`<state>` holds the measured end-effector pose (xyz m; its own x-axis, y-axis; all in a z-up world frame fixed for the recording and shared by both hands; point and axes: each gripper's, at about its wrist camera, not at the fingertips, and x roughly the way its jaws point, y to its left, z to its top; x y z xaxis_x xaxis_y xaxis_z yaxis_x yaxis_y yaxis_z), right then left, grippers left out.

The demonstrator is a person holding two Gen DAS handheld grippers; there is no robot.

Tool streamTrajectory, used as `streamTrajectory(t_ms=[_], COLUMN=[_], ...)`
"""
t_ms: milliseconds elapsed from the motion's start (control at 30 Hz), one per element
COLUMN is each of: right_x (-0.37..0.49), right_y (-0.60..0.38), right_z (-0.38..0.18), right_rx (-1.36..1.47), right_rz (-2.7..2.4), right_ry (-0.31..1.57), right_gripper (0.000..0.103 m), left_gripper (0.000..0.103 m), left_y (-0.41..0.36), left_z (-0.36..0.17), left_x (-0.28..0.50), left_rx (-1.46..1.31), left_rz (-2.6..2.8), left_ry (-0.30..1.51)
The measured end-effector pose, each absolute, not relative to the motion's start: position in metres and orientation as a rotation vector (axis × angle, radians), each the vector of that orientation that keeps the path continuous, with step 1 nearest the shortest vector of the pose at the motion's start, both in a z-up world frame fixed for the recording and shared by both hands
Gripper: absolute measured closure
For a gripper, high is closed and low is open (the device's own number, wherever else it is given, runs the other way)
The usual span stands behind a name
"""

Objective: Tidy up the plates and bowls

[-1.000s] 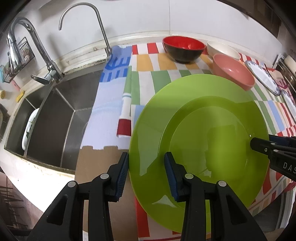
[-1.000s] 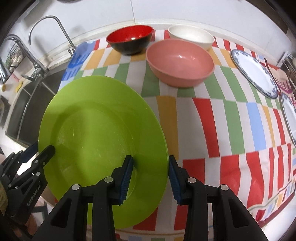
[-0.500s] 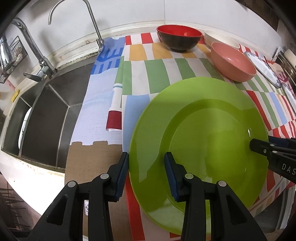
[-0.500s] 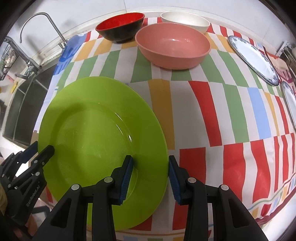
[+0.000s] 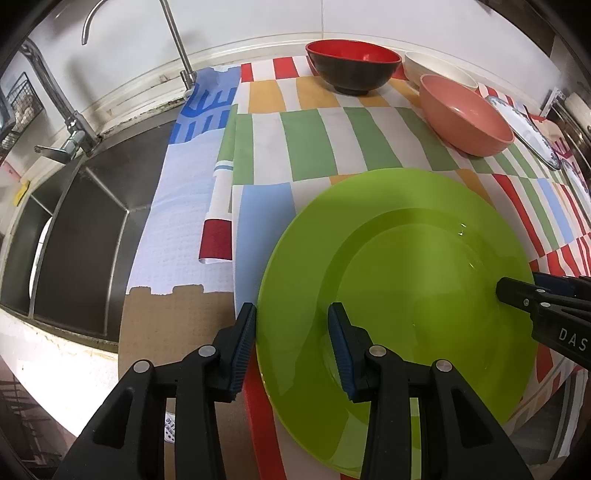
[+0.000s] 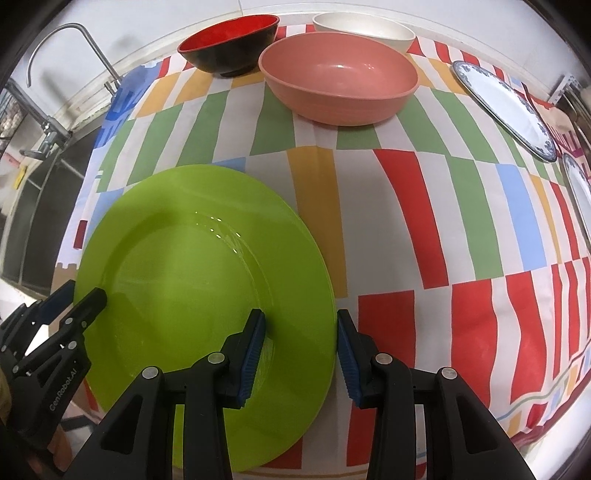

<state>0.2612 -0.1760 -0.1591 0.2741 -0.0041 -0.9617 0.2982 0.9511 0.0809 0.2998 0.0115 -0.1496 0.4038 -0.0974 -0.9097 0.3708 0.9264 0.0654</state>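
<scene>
green plate [image 5: 399, 295] fills frame centre, lower than a second ago and near the striped cloth [image 6: 424, 206]. left gripper [image 5: 291, 339] and right gripper [image 6: 299, 343] each straddle a rim, fingers spread; contact unclear. set-down appears imminent.

From the green plate [image 6: 199, 295], the striped cloth on the table [image 6: 436, 229] lies bare toward 3 o'clock, open for a pass as far as the blue-rimmed plates [image 6: 506, 107] at 2 o'clock. At 12 o'clock the pink bowl [image 6: 340, 85] blocks the way, with the red-and-black bowl [image 6: 229, 44] and white bowl [image 6: 364, 27] close behind it near the wall. A bare strip of cloth separates the green plate from the pink bowl. At 9 o'clock the table ends at the sink [image 5: 85, 221], where two faucets [image 5: 177, 48] stand at the back.
</scene>
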Motion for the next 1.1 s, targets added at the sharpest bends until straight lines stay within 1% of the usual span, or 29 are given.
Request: streamTrajectory(t_ms=[200, 267, 400, 467, 533, 633, 700, 800, 867, 1000, 1100], right_x=[0.262, 0.261, 0.257, 0.255, 0.252, 0.246, 0.243, 0.240, 0.239, 0.229, 0.224], right_y=[-0.175, -0.175, -0.177, -0.179, -0.183, -0.192, -0.198, -0.206, -0.212, -0.235, -0.254], right_z=[-0.160, -0.159, -0.152, -0.147, -0.140, -0.131, -0.125, -0.119, -0.114, -0.101, -0.090], right_rx=[0.270, 0.271, 0.280, 0.282, 0.293, 0.316, 0.313, 0.278, 0.263, 0.271, 0.282], right_rz=[-0.215, -0.216, -0.231, -0.243, -0.271, -0.329, -0.363, -0.403, -0.422, -0.465, -0.490], right_ry=[1.277, 1.274, 1.245, 1.225, 1.193, 1.138, 1.101, 1.069, 1.053, 1.009, 0.974], right_gripper=[0.062, 0.062, 0.062, 0.062, 0.053, 0.046, 0.043, 0.040, 0.039, 0.032, 0.032], left_gripper=[0.057, 0.045, 0.039, 0.034, 0.033, 0.028, 0.027, 0.026, 0.023, 0.019, 0.018], left_y=[0.011, 0.010, 0.007, 0.004, -0.001, -0.010, -0.020, -0.035, -0.046, -0.073, -0.099], left_z=[-0.146, -0.141, -0.126, -0.119, -0.111, -0.099, -0.092, -0.082, -0.076, -0.061, -0.049], left_x=[0.302, 0.302, 0.303, 0.305, 0.307, 0.310, 0.312, 0.314, 0.314, 0.309, 0.306], left_rx=[0.276, 0.283, 0.301, 0.309, 0.323, 0.334, 0.347, 0.360, 0.372, 0.391, 0.405], left_rz=[-0.320, -0.321, -0.338, -0.363, -0.388, -0.433, -0.472, -0.519, -0.539, -0.594, -0.630], left_ry=[1.105, 1.080, 1.020, 0.997, 0.972, 0.935, 0.910, 0.877, 0.848, 0.795, 0.761])
